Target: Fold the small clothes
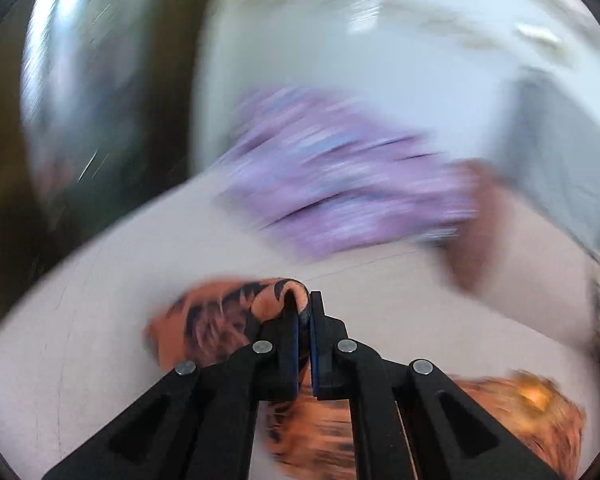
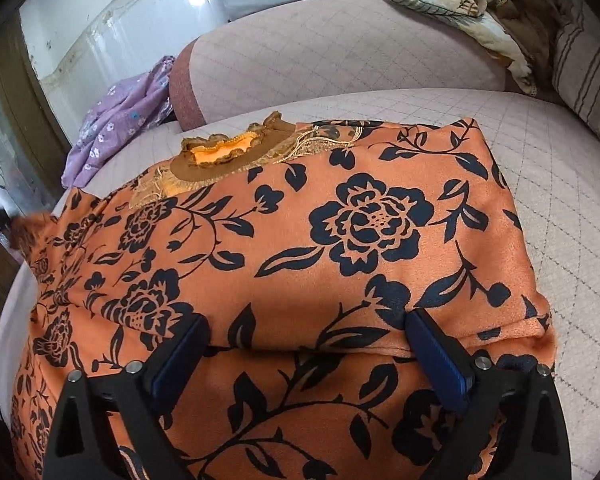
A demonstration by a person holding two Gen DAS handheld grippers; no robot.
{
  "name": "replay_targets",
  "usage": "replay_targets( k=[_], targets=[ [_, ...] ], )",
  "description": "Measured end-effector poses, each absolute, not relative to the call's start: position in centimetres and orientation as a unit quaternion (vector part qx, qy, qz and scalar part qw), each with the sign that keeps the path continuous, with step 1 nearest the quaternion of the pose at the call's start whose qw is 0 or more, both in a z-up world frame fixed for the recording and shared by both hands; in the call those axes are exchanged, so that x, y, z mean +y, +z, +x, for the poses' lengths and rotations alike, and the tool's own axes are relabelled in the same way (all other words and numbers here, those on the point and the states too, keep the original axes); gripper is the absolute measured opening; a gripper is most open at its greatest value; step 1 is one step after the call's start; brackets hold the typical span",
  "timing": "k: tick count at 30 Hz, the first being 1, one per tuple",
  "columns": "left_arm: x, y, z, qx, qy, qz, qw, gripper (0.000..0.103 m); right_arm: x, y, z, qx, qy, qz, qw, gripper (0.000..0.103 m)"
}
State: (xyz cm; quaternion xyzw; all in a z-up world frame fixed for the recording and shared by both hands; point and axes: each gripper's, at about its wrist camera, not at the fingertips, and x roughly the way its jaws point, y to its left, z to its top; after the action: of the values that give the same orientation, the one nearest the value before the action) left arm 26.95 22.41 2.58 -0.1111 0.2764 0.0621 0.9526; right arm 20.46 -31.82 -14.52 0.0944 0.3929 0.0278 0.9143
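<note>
An orange garment with a black flower print (image 2: pixel 340 220) lies spread on a pale quilted cushion (image 2: pixel 560 184), its frilled brown neckline (image 2: pixel 224 152) at the far side. My right gripper (image 2: pixel 304 336) stands open just over a fold near the garment's front edge, the cloth lying between its blue pads (image 2: pixel 436 356) without being pinched. In the blurred left wrist view my left gripper (image 1: pixel 305 304) is shut on a bunched edge of the orange garment (image 1: pixel 276 300), and more of that cloth (image 1: pixel 520 412) shows below right.
A purple flowered cloth (image 2: pixel 116 120) (image 1: pixel 340 176) lies at the cushion's far left, beside a reddish-brown cushion end (image 2: pixel 184 92). A crumpled cream and brown blanket (image 2: pixel 460 4) and a striped pillow (image 2: pixel 584 68) sit at the back right. A white wall (image 2: pixel 120 20) runs behind.
</note>
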Motion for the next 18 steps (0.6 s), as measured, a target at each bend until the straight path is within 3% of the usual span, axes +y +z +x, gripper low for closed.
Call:
replay_targets(
  k=[4,7,9,10,11,14,18],
  targets=[
    [7.3,9.3,22.5,0.224,-0.099,-0.057,0.968,0.004,-32.2,-14.3,20.2,0.386,0.036,0.113,0.915,0.1],
    [-3.3,8.7,20.5,0.262,-0.228,-0.046,0.937,0.009,-33.2,-13.9,19.8,0.376,0.048,0.145,0.914,0.1],
    [-9.0,5.6,19.3,0.31,-0.288,0.005,0.906,0.037,-34.3,-13.4,19.2,0.369,0.056,0.183,0.909,0.1],
    [-11.0,3.4,18.9,0.336,-0.294,0.039,0.894,0.068,-34.8,-13.1,18.9,0.369,0.056,0.203,0.905,0.1],
    [-11.9,1.0,18.6,0.363,-0.283,0.07,0.885,0.073,-35.4,-12.8,18.3,0.374,0.054,0.225,0.898,0.1],
    [-9.3,-3.0,18.3,0.388,-0.201,0.093,0.895,0.073,-37.2,-11.8,16.0,0.37,0.045,0.256,0.892,0.1],
    [-3.0,-4.9,18.9,0.415,-0.116,0.037,0.901,0.074,-40.5,-10.9,13.5,0.353,0.034,0.318,0.88,0.1]
  ],
)
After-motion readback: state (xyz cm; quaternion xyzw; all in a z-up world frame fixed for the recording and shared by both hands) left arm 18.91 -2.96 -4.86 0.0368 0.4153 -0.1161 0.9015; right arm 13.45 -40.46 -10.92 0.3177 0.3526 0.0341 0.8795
